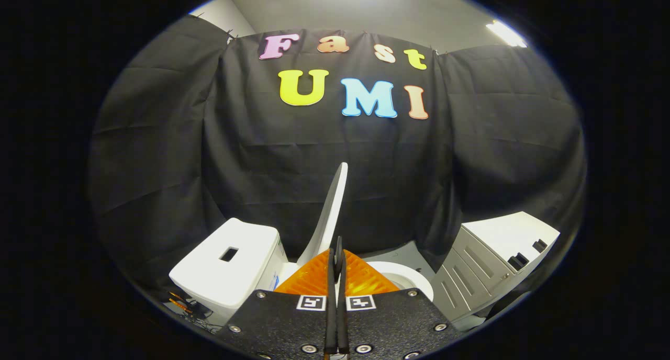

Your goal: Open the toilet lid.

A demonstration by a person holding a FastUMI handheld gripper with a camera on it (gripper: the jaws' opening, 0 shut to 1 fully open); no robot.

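1. Looking along my claw (338, 258): the two fingers are pressed together, no gap between them that I can see. Nothing is pinched; they run as one thin blade straight ahead.

2. Just ahead of the fingertips, and rising above them, stands the toilet lid (331, 213). It is raised, nearly upright, seen edge-on, its top leaning slightly right. I cannot tell whether my tips touch its lower edge or sit just short of it.

3. To the right of the fingers, low, is the curved rim of the toilet bowl (405, 277), uncovered. To the left and near is the cistern (230, 263), with a dark rectangular opening in its top.

4. Further right, well apart from the claw, a pale cabinet (497, 255) with panelled fronts. A few cables (180, 303) lie low on the left, below the cistern.

5. Judgement: the lift looks almost done. What remains is seating the lid back so it rests by itself.

6. How to do it well: keep the fingers pressed together as a pusher, nudge the lid's face gently toward the cistern, slowly, with the push low and square so it does not twist at the hinge.

7. Risk: let go too early and it may fall forward onto the bowl. Back away along the same line once it rests.
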